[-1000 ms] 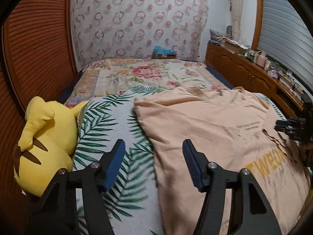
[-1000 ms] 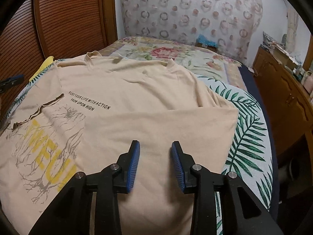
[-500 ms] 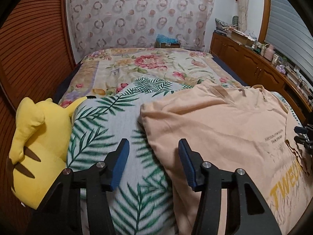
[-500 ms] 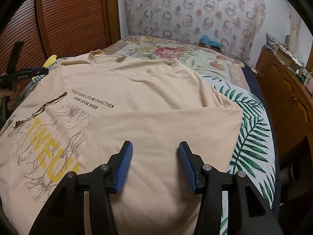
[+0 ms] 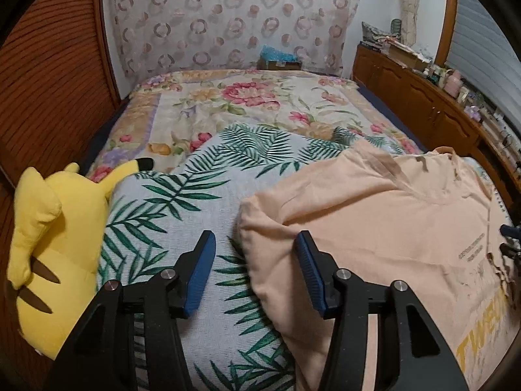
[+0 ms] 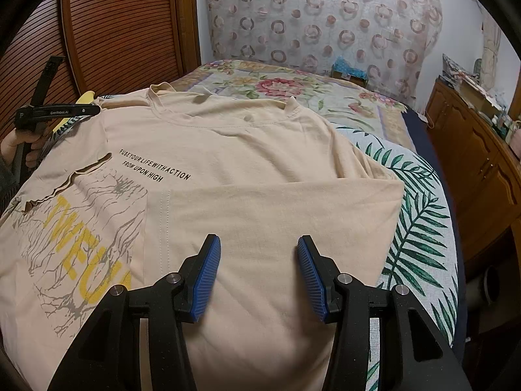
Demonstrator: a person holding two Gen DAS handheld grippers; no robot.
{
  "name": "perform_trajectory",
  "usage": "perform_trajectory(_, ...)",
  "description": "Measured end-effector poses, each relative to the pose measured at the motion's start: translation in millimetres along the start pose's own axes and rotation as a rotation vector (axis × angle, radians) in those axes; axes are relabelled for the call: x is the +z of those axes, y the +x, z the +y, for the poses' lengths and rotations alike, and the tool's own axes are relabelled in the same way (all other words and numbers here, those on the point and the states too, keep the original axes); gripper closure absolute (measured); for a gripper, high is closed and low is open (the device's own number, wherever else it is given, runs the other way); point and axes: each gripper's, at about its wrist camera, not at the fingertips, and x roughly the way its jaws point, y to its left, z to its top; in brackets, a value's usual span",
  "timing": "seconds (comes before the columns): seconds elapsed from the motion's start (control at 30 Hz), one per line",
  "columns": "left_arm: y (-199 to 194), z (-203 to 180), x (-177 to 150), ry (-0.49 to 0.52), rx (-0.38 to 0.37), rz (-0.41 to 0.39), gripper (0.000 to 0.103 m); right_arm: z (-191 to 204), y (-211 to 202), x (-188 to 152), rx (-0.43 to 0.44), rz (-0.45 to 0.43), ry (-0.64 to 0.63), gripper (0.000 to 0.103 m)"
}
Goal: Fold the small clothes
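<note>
A peach T-shirt with yellow print lies face up on the palm-leaf blanket. Its right side is folded inward over the front. My right gripper is open and empty, hovering over that folded flap. In the left wrist view the same shirt fills the right side, its left sleeve edge bunched. My left gripper is open and empty, straddling that sleeve edge just above it. The left gripper also shows in the right wrist view at the far left.
A yellow plush toy lies at the blanket's left edge by the slatted wooden wall. A floral quilt covers the far bed. A wooden cabinet with clutter runs along the right.
My right gripper has opened wider over the folded flap. My left gripper has drawn back and left, so the shirt's sleeve edge now sits between its fingers.
</note>
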Motion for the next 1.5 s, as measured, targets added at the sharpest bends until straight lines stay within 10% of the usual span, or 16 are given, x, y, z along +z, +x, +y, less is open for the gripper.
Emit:
perform_trajectory(0.1, -6.5, -1.1, 1.5, -0.018, -0.047, -0.014, 0.096, -0.3, 0.0, -0.1, 0.001, 0.000, 0.000, 0.052)
perform_trajectory(0.57, -80.3, -39.9, -4.0, 0.084, -0.139, -0.144, 0.097, -12.6, -2.6, 5.9, -0.036, 0.010, 0.004, 0.052)
perform_trajectory(0.93, -88.1, -51.9, -23.7, 0.121, -0.140, -0.150, 0.097, -86.6, 26.3, 38.6, -0.064, 0.046, 0.164, 0.052)
perform_trajectory(1.37, -88.0, -49.4, -34.9, 0.127, -0.132, -0.146, 0.097, -84.8, 36.6, 44.8, -0.134, 0.034, 0.218, 0.052)
perform_trajectory(1.5, -90.5, -49.3, -38.0, 0.120, -0.088, -0.155, 0.097, -74.4, 36.0, 47.1, -0.108, 0.041, 0.162, 0.076)
